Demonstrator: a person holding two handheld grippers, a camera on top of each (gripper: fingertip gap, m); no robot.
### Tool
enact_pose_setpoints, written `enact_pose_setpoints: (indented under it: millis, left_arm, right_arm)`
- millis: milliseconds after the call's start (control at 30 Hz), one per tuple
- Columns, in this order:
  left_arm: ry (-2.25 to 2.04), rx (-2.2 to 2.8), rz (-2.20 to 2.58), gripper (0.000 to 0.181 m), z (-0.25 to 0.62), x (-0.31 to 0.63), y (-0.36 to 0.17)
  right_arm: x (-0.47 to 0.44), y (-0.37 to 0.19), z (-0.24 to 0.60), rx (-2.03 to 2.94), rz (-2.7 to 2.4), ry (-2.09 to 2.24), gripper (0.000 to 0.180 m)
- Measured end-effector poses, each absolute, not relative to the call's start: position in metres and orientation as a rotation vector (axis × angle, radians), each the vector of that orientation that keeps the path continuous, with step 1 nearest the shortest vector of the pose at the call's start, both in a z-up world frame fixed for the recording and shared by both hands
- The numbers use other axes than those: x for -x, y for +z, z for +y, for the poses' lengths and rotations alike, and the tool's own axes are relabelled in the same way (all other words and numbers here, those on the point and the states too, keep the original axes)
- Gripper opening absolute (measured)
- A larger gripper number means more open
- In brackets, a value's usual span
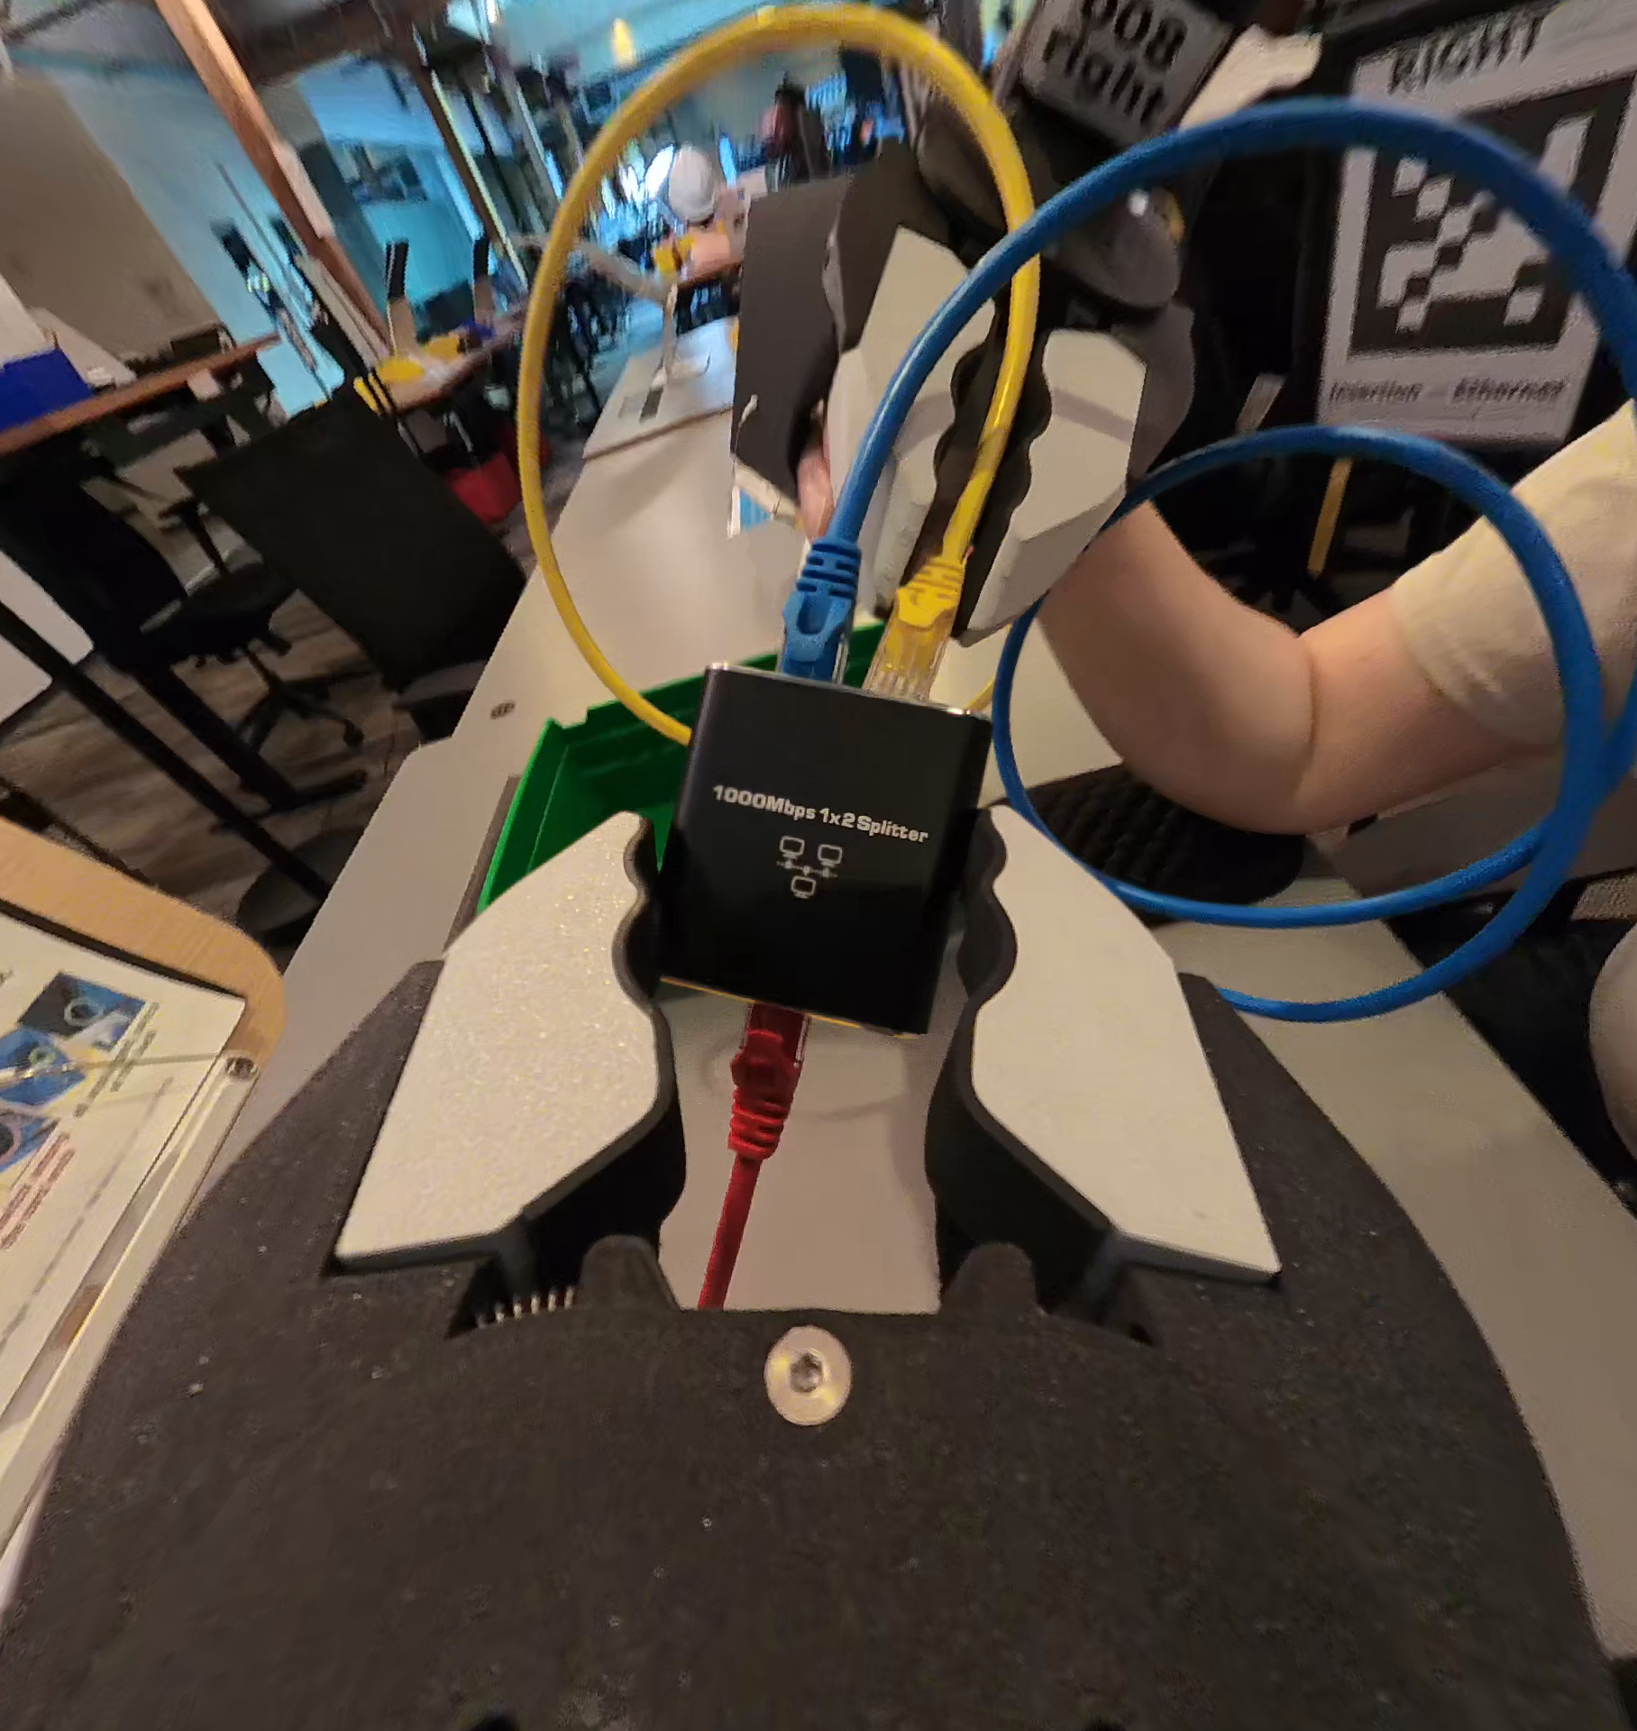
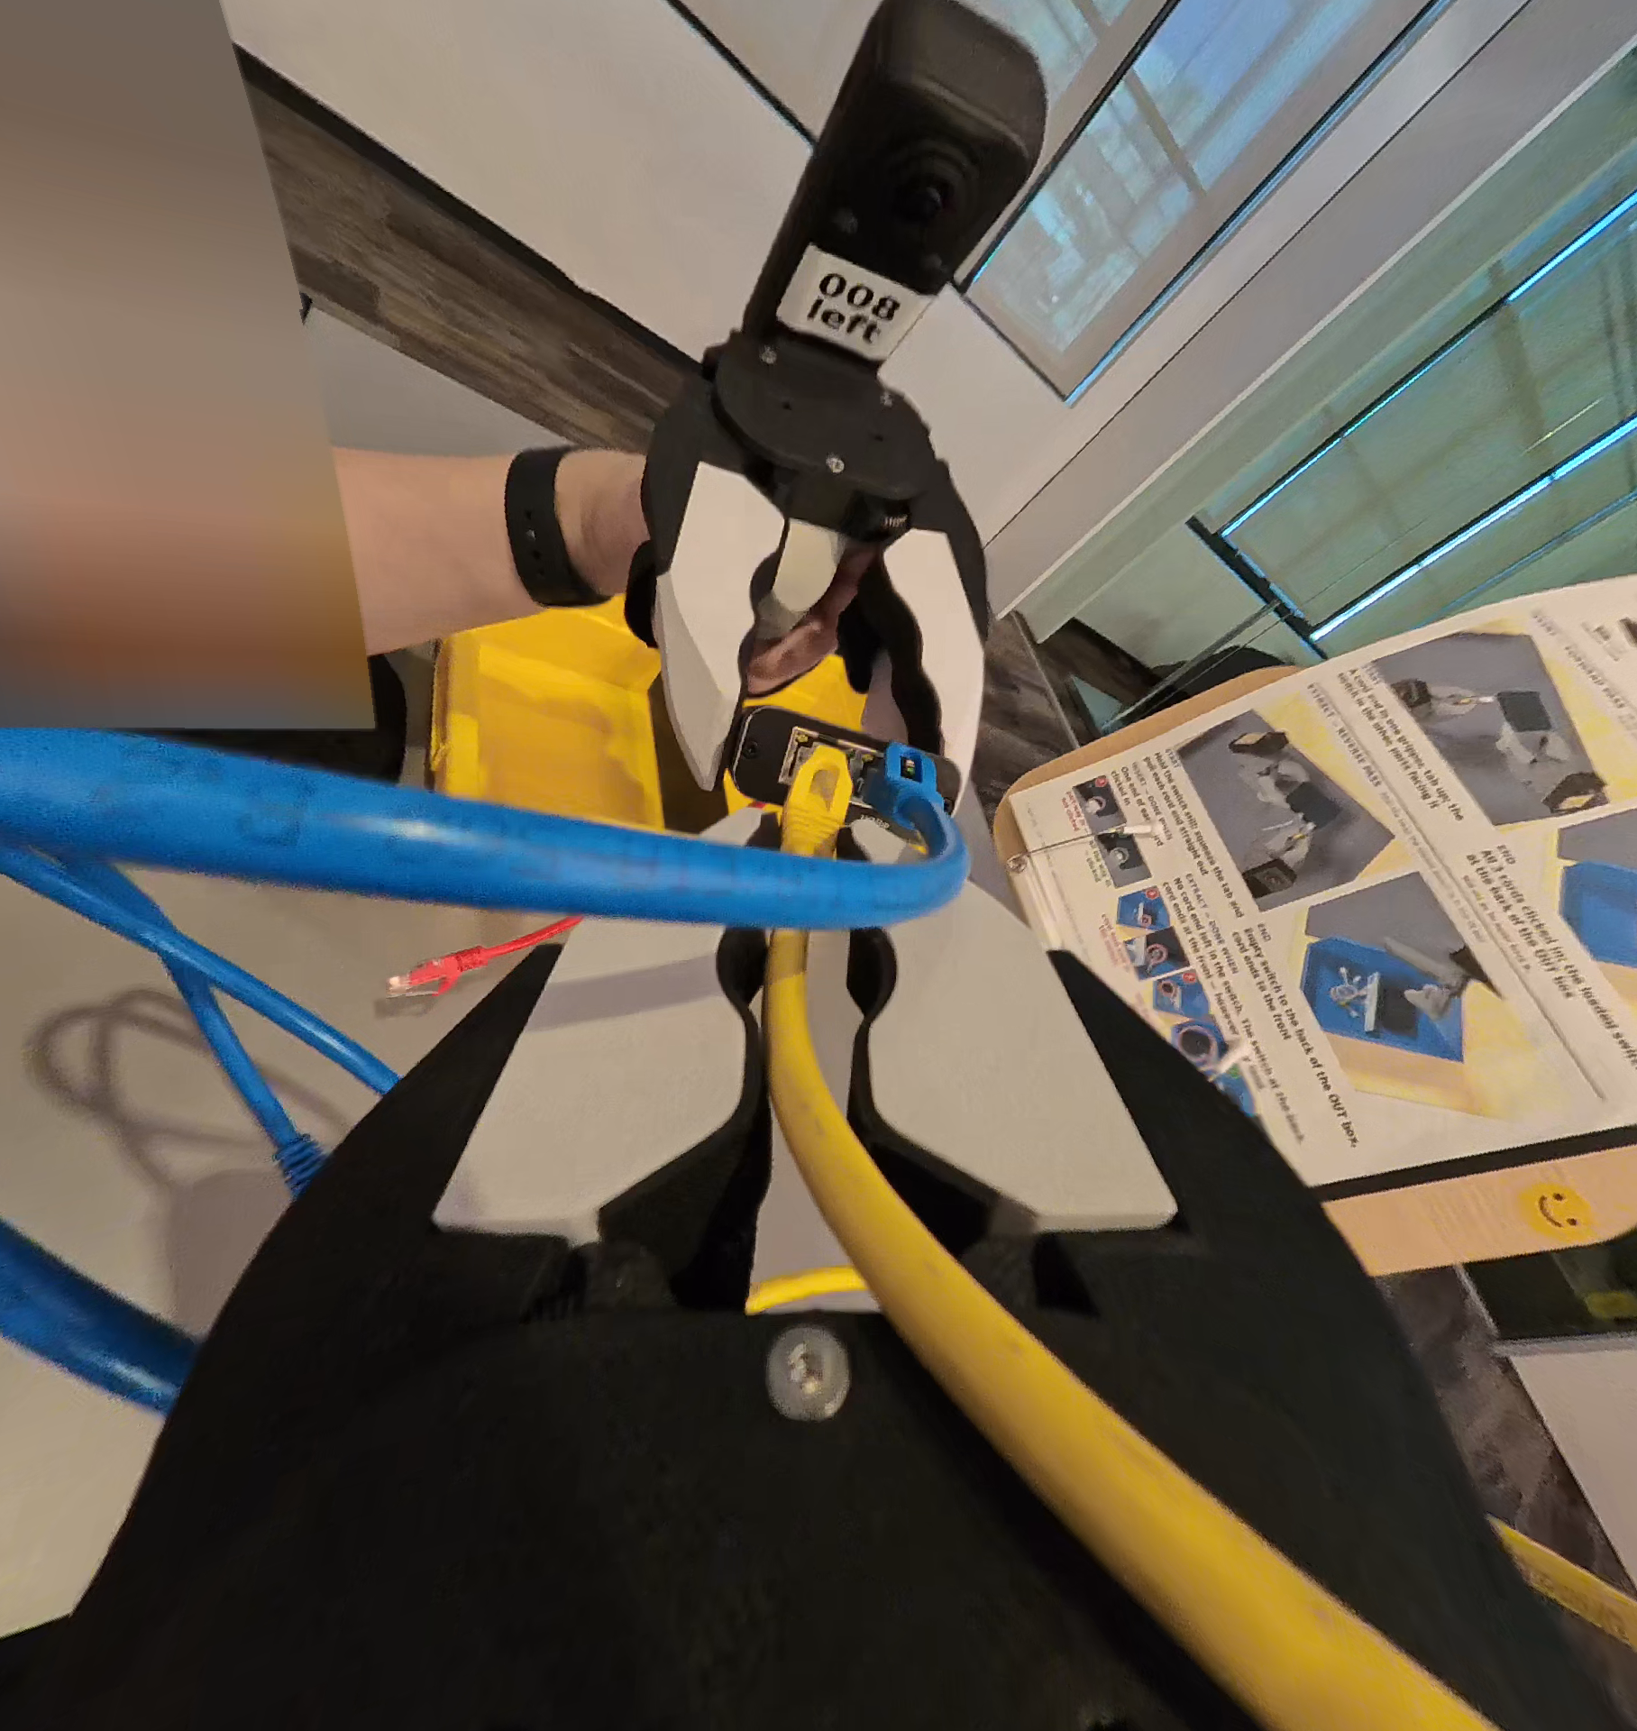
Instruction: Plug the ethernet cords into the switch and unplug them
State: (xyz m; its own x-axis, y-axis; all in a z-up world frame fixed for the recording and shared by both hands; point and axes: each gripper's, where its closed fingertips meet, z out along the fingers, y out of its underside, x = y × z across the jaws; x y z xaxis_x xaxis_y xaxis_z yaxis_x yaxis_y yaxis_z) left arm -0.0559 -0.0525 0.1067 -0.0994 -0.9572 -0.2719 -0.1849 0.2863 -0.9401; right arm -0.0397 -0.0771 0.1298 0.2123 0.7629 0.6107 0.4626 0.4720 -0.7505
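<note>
My left gripper [image 1: 815, 843] is shut on the black switch [image 1: 824, 871] and holds it above the table. A red cord [image 1: 763, 1087] is plugged into its near side. A blue cord's plug [image 1: 819, 599] sits in a far port. My right gripper [image 2: 810, 880] is shut on the yellow cord [image 2: 796, 1012] just behind its plug [image 2: 815, 796], which is at the port beside the blue plug [image 2: 904, 777]. I cannot tell if the yellow plug is fully seated. The right wrist view shows the switch [image 2: 768, 749] in the left gripper [image 2: 815, 740]. The red cord's free end [image 2: 449, 965] lies on the table.
A green bin [image 1: 590, 777] sits on the grey table [image 1: 665, 543] behind the switch. A yellow bin [image 2: 543, 712] is under the left hand. An instruction sheet on a wooden board [image 2: 1358, 890] lies to the side. Blue cord loops [image 1: 1545, 712] hang near the person's arm [image 1: 1358, 674]. The tips of one gripper are about 5 cm away from the tips of the other.
</note>
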Motion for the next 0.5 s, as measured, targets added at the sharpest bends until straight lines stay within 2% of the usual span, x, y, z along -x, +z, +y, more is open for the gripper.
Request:
enact_pose_setpoints:
  millis: [133,500]
  left_arm:
    - [-0.81,1.187,1.59,0.061,-0.045,0.055,0.089]
    - [-0.862,1.293,1.627,0.061,-0.041,0.048,0.074]
  right_arm:
    - [0.038,0.116,-0.07,1.21,-1.466,0.306,0.013]
    - [0.029,0.101,-0.062,1.262,-1.504,0.379,0.013]
